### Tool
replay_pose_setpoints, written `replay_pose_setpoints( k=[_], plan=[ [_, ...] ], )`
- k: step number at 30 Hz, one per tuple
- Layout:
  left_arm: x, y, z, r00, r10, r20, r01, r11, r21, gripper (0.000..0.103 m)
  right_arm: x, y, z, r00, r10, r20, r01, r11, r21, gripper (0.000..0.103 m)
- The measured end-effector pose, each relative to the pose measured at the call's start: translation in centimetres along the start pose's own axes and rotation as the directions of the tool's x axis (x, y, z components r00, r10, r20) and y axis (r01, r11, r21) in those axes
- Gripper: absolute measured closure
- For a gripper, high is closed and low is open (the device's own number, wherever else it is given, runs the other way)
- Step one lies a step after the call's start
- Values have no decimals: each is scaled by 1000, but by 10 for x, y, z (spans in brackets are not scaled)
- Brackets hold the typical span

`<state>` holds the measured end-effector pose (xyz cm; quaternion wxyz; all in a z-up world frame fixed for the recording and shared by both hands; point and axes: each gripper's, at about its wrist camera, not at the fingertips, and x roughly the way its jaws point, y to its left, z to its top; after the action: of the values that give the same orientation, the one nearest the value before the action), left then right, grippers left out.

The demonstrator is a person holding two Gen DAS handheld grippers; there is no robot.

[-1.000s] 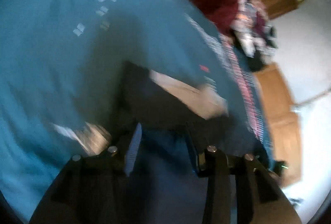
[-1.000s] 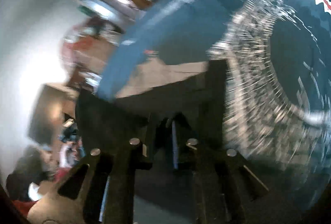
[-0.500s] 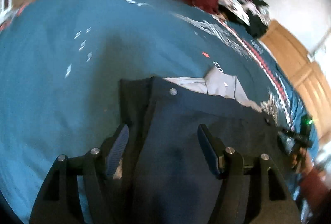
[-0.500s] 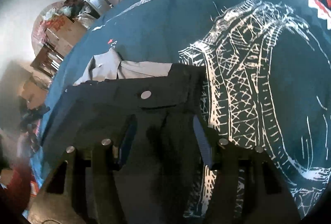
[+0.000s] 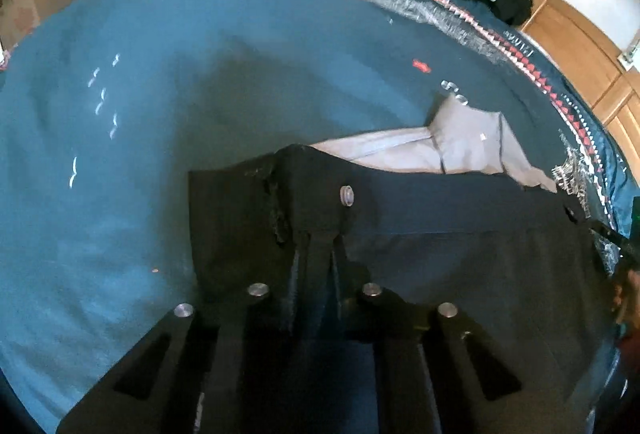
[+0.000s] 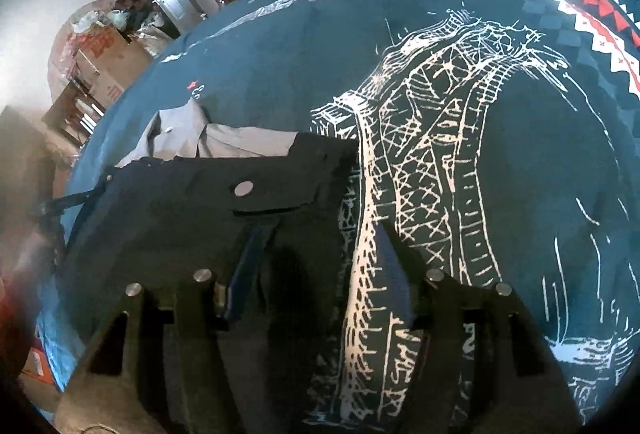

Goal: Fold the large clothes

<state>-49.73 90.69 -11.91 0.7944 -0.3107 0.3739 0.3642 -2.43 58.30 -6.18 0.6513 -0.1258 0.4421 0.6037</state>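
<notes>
Dark trousers (image 5: 440,254) lie flat on teal bedspread (image 5: 120,113). Left hand-held gripper (image 5: 316,258) just clamped on waistband fabric; right hand-held gripper (image 6: 320,258) gapes over opposite edge. Pinch both corners evenly w/ same tension before folding.

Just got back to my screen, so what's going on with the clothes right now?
A person is working on dark trousers lying on a blue patterned bedspread, waistband and metal button facing away. The left tongs have just been closing and now pinch a ridge of the fabric just below the button. The right tongs stand open over the trousers' edge, one finger on the cloth, one over the bedspread. No fold is visible yet.
</notes>
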Motion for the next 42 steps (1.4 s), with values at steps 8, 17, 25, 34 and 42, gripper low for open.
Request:
replay_pose_setpoints(
  k=[8, 17, 25, 34, 42],
  plan=[
    [-8, -2, -2, 999, -1, 48, 1, 1000, -4, 93, 24, 14, 4, 998, -47, -43, 43, 995, -85, 74],
    [-23, 30, -5, 997, -36, 61, 43, 993, -112, 95, 32, 7, 18, 997, 57, -59, -60, 997, -52, 99],
    [-83, 35, -39, 987, -106, 120, 121, 985, -121, 94, -39, -23, -33, 930, 343, -132, -324, 935, 147, 71],
    [-155, 53, -106, 986, -99, 131, 121, 977, -173, 78, -74, 10, -122, 885, 380, -271, -375, 924, 70, 76],
    [-165, 58, -170, 991, -113, 66, 124, 970, -208, 71, -65, -3, -134, 899, 320, -299, -309, 947, 83, 102]
  ],
)
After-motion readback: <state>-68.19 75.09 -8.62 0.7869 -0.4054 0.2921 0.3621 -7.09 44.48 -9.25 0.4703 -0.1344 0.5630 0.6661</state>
